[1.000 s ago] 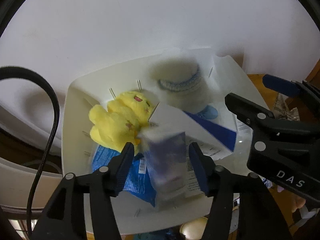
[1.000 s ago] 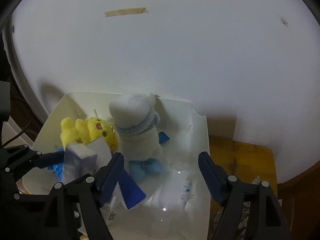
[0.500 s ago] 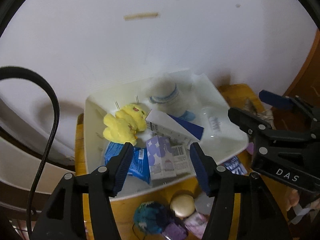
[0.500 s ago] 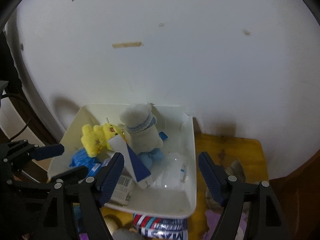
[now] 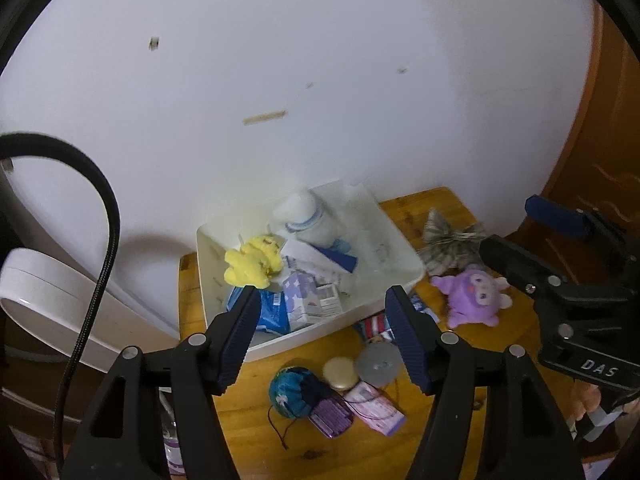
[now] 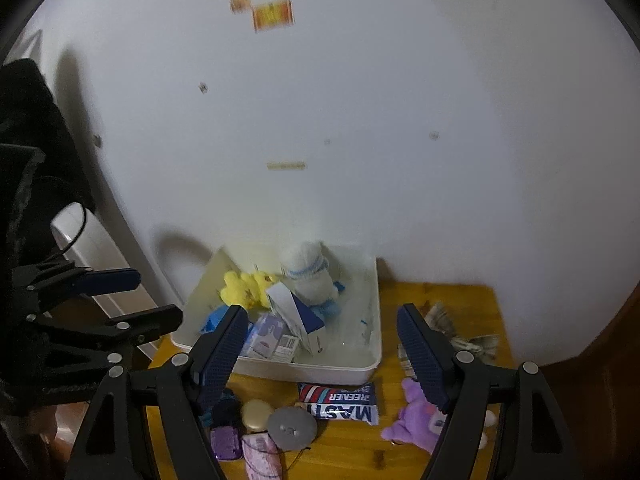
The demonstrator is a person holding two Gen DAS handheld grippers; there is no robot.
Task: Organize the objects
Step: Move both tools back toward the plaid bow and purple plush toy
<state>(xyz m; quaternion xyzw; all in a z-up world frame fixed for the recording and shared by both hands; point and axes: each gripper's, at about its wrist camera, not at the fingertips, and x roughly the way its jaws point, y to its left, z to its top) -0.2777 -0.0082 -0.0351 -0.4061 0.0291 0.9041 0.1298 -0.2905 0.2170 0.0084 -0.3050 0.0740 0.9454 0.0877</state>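
Wooden table (image 6: pixel 460 300), white bin (image 6: pixel 340 370), "MAST" wrapper (image 6: pixel 340 402), both grippers' fingers spread

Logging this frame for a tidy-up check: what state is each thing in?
Left gripper: open, empty.
Right gripper: open, empty.
Bin: on the table, part filled.
Yellow plush: in the bin.
Purple carton: lying in the bin.
Purple plush: out on the table.

Wooden table (image 5: pixel 472 216) with white bin (image 5: pixel 400 240), purple plush (image 5: pixel 472 300).
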